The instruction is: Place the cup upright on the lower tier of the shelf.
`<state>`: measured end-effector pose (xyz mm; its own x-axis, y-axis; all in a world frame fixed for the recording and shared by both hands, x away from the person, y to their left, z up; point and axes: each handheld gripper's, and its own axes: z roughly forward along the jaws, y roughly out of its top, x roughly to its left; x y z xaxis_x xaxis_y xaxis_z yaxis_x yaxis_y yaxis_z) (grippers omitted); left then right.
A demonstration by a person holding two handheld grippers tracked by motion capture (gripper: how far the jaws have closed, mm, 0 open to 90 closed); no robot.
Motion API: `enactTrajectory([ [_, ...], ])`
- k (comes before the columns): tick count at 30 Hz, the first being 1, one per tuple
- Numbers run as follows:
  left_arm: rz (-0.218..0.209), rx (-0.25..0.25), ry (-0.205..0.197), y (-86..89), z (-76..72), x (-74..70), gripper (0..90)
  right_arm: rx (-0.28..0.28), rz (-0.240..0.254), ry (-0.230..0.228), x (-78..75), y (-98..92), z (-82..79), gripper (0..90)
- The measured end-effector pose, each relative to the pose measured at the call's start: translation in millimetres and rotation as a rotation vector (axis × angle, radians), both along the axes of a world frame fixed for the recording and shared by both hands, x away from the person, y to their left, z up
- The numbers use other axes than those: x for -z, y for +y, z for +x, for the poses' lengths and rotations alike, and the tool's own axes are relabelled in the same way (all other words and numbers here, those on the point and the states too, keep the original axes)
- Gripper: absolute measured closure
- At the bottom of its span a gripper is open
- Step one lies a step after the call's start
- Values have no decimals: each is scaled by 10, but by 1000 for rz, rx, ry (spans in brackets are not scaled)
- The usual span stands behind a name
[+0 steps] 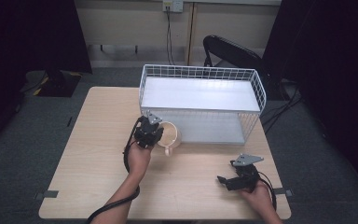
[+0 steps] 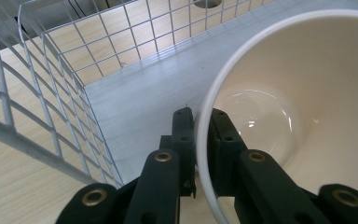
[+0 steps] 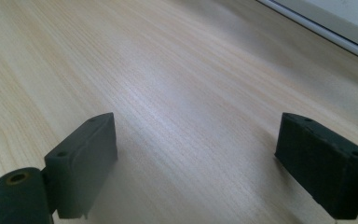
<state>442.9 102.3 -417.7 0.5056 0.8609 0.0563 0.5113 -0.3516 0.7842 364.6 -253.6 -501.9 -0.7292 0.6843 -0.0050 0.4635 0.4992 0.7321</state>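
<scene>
A cream mug [image 1: 171,136] hangs tilted just in front of the white wire rack [image 1: 200,74], its handle pointing down toward me. My left gripper [image 1: 150,130] is shut on the mug's rim. In the left gripper view the two black jaws pinch the mug [image 2: 303,102] wall, one finger [image 2: 183,135] outside and one inside, with my left gripper [image 2: 203,130] aimed at the rack's lower shelf [image 2: 140,98]. My right gripper [image 1: 226,180] rests low at the table's front right, open. In the right gripper view my right gripper [image 3: 196,154] has only bare wood between its jaws.
The rack has a white upper shelf [image 1: 200,93] and a lower shelf under it, with wire mesh sides [image 2: 37,93]. The wooden table [image 1: 93,154] spreads to the left and front. A black folding chair [image 1: 233,49] stands behind the rack.
</scene>
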Motion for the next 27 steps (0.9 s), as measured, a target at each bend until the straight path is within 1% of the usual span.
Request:
enactTrajectory([
  [1, 10, 3, 4, 4, 6, 3, 829, 0, 0, 0, 0, 0, 0, 119],
  [3, 3, -5, 0, -7, 12, 16, 829, 0, 0, 0, 0, 0, 0, 119],
  [6, 13, -10, -13, -15, 20, 16, 829, 0, 0, 0, 0, 0, 0, 119],
  [10, 2, -29, -28, -7, 57, 10, 829, 0, 0, 0, 0, -1, 1, 119],
  [13, 7, -37, -36, -17, 80, 1, 830, 0, 0, 0, 0, 0, 0, 119],
  [16, 22, -45, -45, -23, 95, 0, 829, 0, 0, 0, 0, 0, 0, 119],
  [17, 19, -56, -54, -27, 99, 7, 829, 0, 0, 0, 0, 0, 0, 119],
  [20, 2, -68, -62, -36, 111, 26, 829, 0, 0, 0, 0, 0, 0, 119],
  [22, 10, -65, -58, -49, 118, 37, 829, 0, 0, 0, 0, 0, -1, 119],
  [23, 11, -66, -64, -60, 119, 47, 829, 0, 0, 0, 0, 0, 0, 119],
  [25, 35, -64, -63, -80, 129, 55, 829, 0, 0, 0, 0, 0, -1, 119],
  [27, 34, -65, -63, -93, 135, 64, 829, -1, 0, 0, 0, -1, -1, 119],
])
